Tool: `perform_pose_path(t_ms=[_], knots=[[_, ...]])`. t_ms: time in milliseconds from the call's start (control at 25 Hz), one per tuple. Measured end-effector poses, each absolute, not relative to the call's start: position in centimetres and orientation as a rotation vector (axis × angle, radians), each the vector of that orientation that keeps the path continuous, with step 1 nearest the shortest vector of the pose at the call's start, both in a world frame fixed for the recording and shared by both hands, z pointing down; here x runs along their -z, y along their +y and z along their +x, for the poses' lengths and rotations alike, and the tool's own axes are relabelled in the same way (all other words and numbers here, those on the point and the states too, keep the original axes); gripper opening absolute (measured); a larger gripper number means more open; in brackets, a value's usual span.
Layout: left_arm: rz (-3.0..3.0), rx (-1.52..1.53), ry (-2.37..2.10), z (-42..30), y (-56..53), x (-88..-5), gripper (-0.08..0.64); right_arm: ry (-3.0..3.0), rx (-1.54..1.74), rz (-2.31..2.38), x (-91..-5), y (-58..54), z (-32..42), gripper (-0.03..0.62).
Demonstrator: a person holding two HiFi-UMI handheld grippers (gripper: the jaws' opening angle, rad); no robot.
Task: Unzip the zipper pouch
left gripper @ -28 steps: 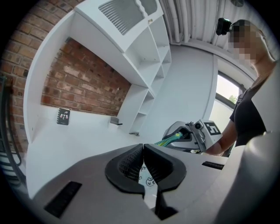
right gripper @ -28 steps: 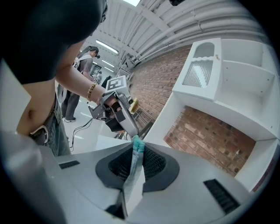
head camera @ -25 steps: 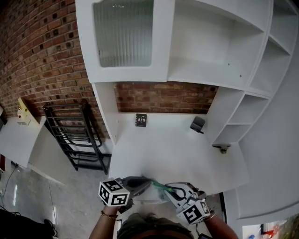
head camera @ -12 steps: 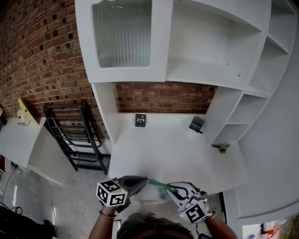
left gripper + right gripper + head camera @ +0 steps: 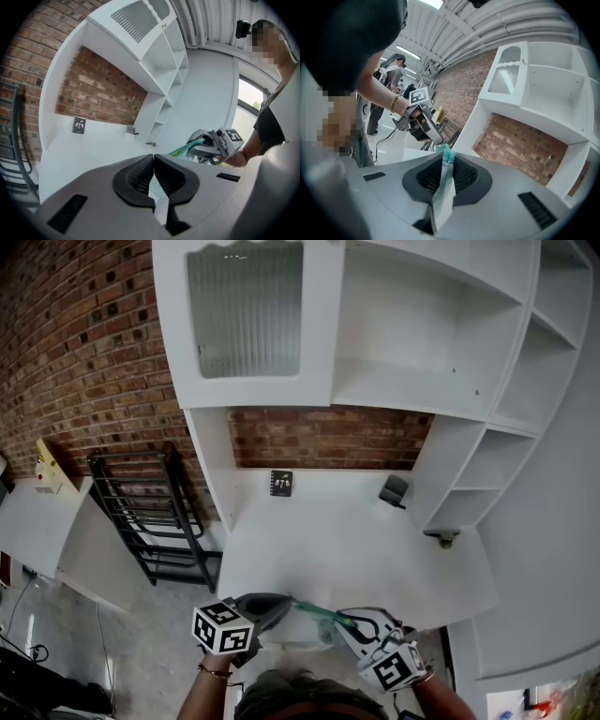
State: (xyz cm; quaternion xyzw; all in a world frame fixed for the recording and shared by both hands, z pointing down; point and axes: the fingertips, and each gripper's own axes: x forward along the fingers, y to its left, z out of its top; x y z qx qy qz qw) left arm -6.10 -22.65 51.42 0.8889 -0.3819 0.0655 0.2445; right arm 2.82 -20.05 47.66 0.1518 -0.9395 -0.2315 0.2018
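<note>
The pouch point(image 5: 443, 197) looks translucent plastic, the desk point(image 5: 347, 549) smooth matt white.

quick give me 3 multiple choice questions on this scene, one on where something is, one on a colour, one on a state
1. Where is the zipper pouch?
A) held between the left gripper and the right gripper
B) hanging from one gripper only
C) lying flat, let go

2. What colour is its zipper edge?
A) red
B) teal
C) yellow

3. How is the right gripper?
A) wide open and empty
B) shut on the pouch
C) open around the pouch without touching it

Answers:
1 A, the head view shows it spanning from one gripper to the other.
2 B, the strip looks teal in all three views.
3 B, the right gripper view shows its pads pressing the pouch from both sides.
</note>
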Motion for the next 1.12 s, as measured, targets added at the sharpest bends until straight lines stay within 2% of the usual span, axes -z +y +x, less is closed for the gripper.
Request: perform_pose_path(t_ms=[1120], knots=[[2.36, -0.175, -1.154, -7.2, -23.6, -53.4, 0.006, -2.572, 0.58, 0.438, -48.6, -20.8, 4.4, 0.029]])
